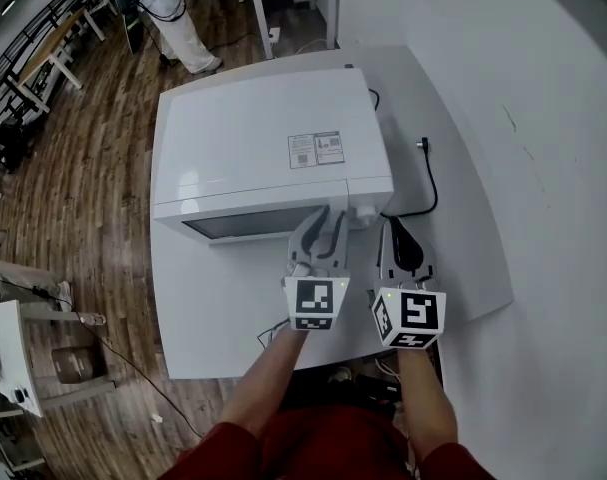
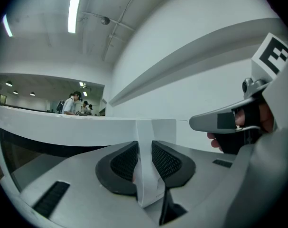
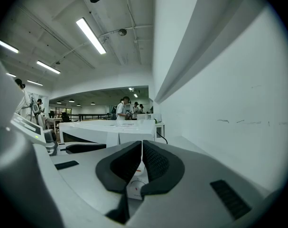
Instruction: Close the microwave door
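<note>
The left gripper [image 2: 144,164] clamps the microwave door [image 2: 144,133] at its free edge. Just right of the door, the right gripper [image 3: 141,164] hangs empty above the bench [image 1: 233,313], jaws nearly touching.

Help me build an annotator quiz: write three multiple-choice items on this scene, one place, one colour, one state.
1. Where does the black power cord lie? A on the table, right of the microwave; B atop the microwave; C on the floor.
2. What colour is the microwave? A black; B white; C red.
3. The left gripper's jaws are: A wide apart, empty; B closed on the white door edge; C closed on the cord.
Key: 1A, it trails across the tabletop; 2B, its casing is white; 3B, the pads press the edge from both sides.
</note>
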Tool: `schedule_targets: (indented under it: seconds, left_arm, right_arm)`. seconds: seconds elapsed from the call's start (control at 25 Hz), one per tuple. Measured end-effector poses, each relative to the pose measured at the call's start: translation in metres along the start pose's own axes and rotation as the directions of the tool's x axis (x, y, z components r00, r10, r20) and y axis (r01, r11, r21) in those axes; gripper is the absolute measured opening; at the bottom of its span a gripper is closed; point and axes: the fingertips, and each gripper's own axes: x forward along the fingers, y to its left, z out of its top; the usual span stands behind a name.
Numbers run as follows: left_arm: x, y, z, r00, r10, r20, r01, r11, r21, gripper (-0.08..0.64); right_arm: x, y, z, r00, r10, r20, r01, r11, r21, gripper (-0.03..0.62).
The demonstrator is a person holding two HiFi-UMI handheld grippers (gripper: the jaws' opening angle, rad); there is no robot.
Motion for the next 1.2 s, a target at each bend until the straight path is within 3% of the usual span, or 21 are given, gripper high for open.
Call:
schedule_targets:
  seconds: [0.2,0.52,0.88,1.2]
  left_arm:
    - [0.001,0.000,-0.001,1.000,-0.004,-0.011,0.004,1.000,0.023,0.110]
    - [-0.019,0.009,0.003,0.998,0.066,-0.001,-0.066,0.998,0.025,0.058]
    - [-0.076,0.034,0.043,0.985,0.165,0.048,-0.165,0.986,0.002,0.028]
    - [-0.148,0.059,0.099,0.959,0.261,0.108,-0.264,0.964,0.010,0.026]
  right_arm:
    - [-0.002,0.001,0.001,1.000,-0.001,0.004,0.001,1.000,-0.002,0.029]
    - [-0.016,0.004,0.010,1.000,0.003,0.024,-0.003,1.000,-0.011,0.029]
    - [-0.037,0.030,0.035,0.995,0.063,0.077,-0.062,0.998,-0.022,0.029]
    - [-0.062,0.074,0.072,0.975,0.162,0.151,-0.155,0.986,-0.058,0.029]
